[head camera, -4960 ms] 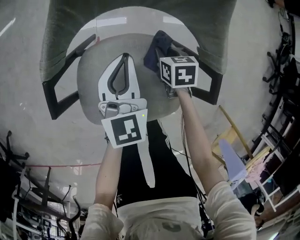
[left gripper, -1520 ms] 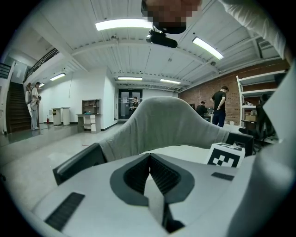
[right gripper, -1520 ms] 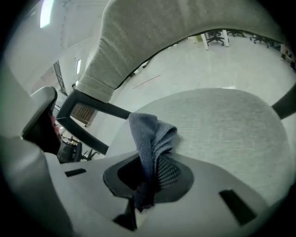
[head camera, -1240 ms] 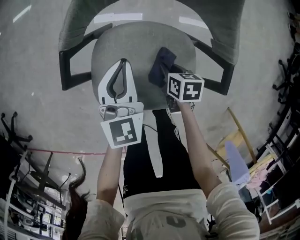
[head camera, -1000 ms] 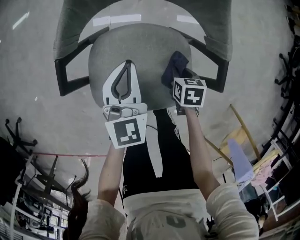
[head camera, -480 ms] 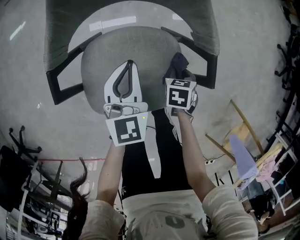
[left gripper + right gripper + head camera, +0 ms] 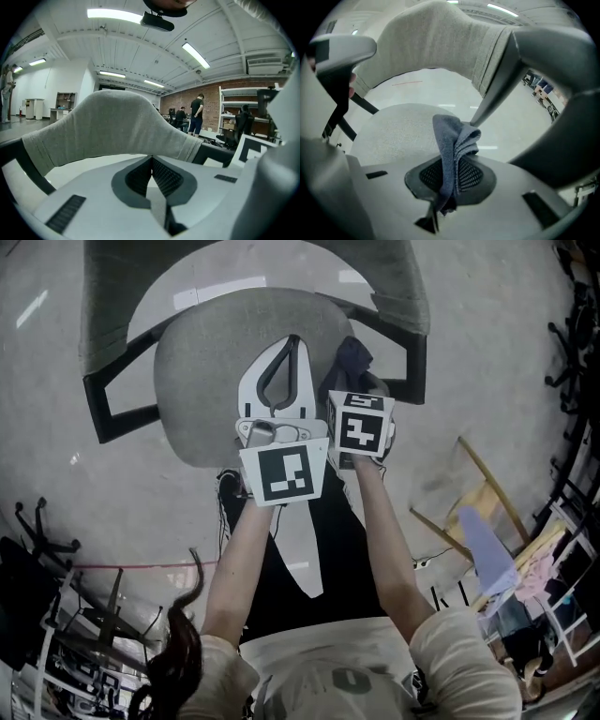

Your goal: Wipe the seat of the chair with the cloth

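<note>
Pinching dark blue crumpled cloth [image 7: 449, 140] in my right gripper [image 7: 451, 174] so its bunch meets the grey fabric chair seat [image 7: 202, 381], right side | left gripper [image 7: 151, 161] closed, empty, kept clear.

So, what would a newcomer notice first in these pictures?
The dark blue cloth, bunched and pinched in the right hand-held gripper, stands out at the right edge of the grey chair seat. The left hand-held gripper, shut and empty, is over the seat beside it.
</note>
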`<state>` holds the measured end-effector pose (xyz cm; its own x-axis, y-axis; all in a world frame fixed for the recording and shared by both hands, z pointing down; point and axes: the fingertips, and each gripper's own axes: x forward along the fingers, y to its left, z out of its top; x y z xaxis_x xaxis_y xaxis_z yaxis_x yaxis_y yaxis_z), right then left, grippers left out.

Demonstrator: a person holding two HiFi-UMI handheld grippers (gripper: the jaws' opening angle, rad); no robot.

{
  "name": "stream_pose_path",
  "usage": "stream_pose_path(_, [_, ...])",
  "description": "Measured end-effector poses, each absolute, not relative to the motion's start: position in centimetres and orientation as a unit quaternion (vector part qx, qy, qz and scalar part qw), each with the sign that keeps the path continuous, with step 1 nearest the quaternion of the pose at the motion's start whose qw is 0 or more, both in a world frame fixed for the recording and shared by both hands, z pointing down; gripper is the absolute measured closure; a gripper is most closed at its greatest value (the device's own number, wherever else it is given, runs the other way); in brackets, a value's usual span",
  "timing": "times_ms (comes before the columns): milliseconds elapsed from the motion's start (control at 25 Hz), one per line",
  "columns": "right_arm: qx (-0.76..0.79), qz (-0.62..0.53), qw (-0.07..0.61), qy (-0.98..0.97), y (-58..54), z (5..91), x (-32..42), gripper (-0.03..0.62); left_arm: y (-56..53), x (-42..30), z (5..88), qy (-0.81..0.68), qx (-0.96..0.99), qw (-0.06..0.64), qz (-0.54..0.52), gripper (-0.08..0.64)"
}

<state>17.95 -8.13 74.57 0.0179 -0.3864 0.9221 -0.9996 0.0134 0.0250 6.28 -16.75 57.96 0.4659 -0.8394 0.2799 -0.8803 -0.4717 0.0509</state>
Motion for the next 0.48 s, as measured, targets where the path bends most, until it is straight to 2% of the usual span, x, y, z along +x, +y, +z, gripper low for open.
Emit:
stream_pose_path(240, [0.590,0.351,0.338,-0.643,-9.6,66.8,13.4,0.543,-14.8,0.5,52.5,-0.504,0.856,0.064,0.101,0.545])
stream_pose_path(480, [0.491,0.400,0.219,-0.742,-8.6,59.9,-1.8,0.543,-12.3,-12.9,48.9,-0.563,0.814,0.020,0.144,0.545])
